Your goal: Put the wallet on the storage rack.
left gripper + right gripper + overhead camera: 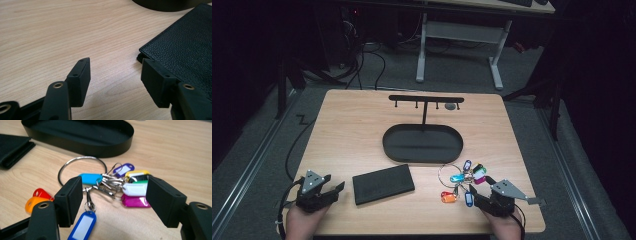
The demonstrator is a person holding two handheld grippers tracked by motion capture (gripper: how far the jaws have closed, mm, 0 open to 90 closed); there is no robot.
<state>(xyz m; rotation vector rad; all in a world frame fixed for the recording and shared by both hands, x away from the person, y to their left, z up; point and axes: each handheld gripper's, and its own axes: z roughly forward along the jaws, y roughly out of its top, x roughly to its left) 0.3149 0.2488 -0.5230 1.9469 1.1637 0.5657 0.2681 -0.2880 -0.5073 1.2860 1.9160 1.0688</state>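
A bunch of coloured key tags [464, 180] [117, 186] on a large metal ring [80, 166] lies on the table at front right. My right gripper [482, 192] [113, 197] is open just in front of it, jaws on either side of the tags and clasps. A black leather wallet [383, 183] [183, 50] lies flat at front centre. My left gripper [332, 190] [115, 80] is open over bare table at the front left, its right jaw close to the wallet's corner. A black oval tray [422, 144] [82, 135] with a T-shaped hook stand [426, 99] sits mid-table.
The wooden table [352, 130] has bare room at left and behind the tray. A small dark round object [450, 106] lies near the stand's right end. Beyond the table stands a white desk frame [459, 40] on grey carpet. Cables trail off the left side.
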